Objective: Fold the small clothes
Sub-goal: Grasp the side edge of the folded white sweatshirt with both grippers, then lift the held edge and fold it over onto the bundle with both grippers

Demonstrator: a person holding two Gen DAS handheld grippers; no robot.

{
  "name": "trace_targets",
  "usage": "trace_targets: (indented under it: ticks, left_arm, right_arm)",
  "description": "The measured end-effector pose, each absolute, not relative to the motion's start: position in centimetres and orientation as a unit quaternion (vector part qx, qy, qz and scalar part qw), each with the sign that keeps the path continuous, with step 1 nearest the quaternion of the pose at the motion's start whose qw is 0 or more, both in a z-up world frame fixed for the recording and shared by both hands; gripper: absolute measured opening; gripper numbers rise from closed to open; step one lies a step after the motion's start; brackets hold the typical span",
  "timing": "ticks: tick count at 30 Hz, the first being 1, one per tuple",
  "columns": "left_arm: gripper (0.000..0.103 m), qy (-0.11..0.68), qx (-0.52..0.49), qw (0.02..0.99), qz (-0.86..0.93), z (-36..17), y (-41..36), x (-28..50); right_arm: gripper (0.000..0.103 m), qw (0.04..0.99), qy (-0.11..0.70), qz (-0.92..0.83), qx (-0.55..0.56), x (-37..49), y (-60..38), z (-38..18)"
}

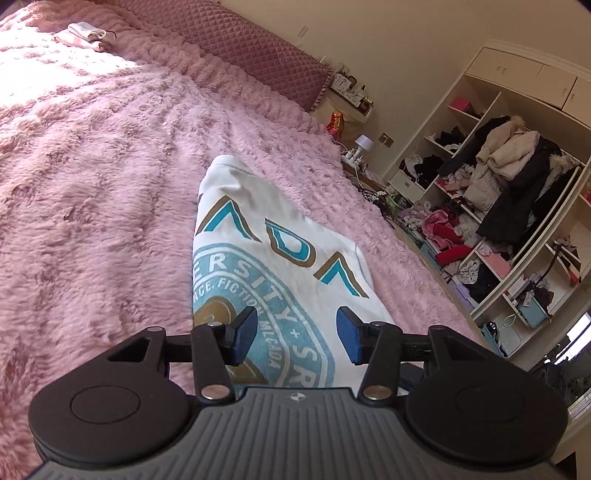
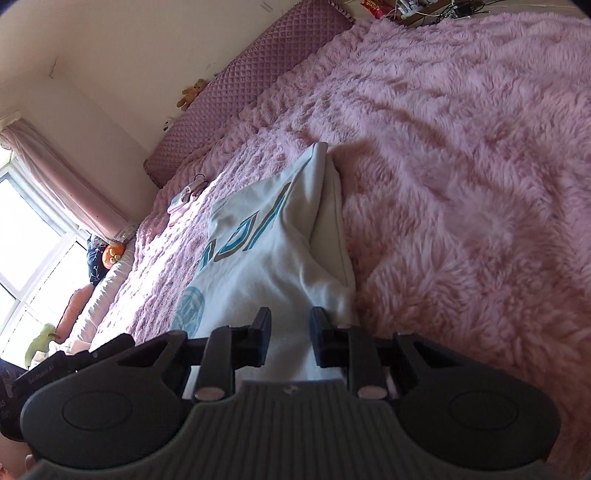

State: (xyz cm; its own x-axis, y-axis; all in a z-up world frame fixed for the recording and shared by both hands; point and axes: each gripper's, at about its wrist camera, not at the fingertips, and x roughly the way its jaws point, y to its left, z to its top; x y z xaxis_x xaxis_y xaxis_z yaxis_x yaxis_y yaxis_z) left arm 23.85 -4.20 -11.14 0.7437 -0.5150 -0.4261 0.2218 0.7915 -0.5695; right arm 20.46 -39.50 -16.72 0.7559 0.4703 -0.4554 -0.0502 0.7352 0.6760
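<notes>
A white T-shirt (image 1: 258, 236) w/ a teal and gold printed crest lies on a fluffy pink bedspread (image 1: 92, 184), already narrowed into a long strip: in the right wrist view 1 side panel is turned over onto the shirt's front and the doubled edge runs away from the camera. The left gripper (image 1: 295, 336) hovers over the near end of the shirt, above the crest; its fingers (image 1: 243, 332) stand well apart w/ nothing between them, only print showing through the gap. The right gripper (image 2: 288, 338) sits low at the near right edge of the shirt; its fingers (image 2: 262, 338) are close but a strip of white cloth shows between them, and it can't be told whether the pads actually pinch it. The step in hand looks like taking the near hem for the next fold toward the collar end. To do it well, each gripper should probably catch every layer at its near corner, incl. the turned-over panel, not just the top ply. Both corners would best lift together and travel level, so the strip doesn't skew. The plush pile may drag at the cloth, so a clear lift seems safer than sliding. A small folded pale garment (image 1: 86, 35) lies far off near the quilted headboard (image 1: 258, 48), apart from this work.
</notes>
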Motion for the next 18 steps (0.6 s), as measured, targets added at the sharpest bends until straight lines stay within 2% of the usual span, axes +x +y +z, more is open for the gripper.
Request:
trace_targets:
  ticks: [3, 8, 14, 15, 17, 18]
  left_arm:
    - [0.059, 0.286, -0.277, 0.901, -0.175, -11.2, -2.3, 29.7]
    - [0.059, 0.363, -0.355, 0.851, -0.137, -15.2, 0.1, 39.6]
    - [0.058, 0.362, -0.433, 0.805, -0.181, -18.9, -0.3, 44.6]
    - [0.055, 0.355, -0.438, 0.806, -0.181, -19.0, -0.4, 45.1]
    - [0.016, 0.341, -0.443, 0.812, -0.17, -18.9, -0.4, 46.1]
    - [0.012, 0.332, -0.449, 0.814, -0.162, -18.7, -0.3, 46.6]
  right_arm:
    - [0.021, 0.875, 0.304, 0.147, 0.346, 20.1, -39.4, -17.1]
    - [0.024, 0.872, 0.29, 0.15, 0.365, 19.8, -39.5, -17.6]
    - [0.024, 0.863, 0.283, 0.161, 0.386, 19.7, -40.1, -18.1]
    - [0.024, 0.862, 0.283, 0.163, 0.387, 19.7, -40.1, -18.2]
    - [0.024, 0.862, 0.283, 0.165, 0.387, 19.7, -40.1, -18.2]
    - [0.024, 0.862, 0.283, 0.166, 0.387, 19.6, -40.1, -18.2]
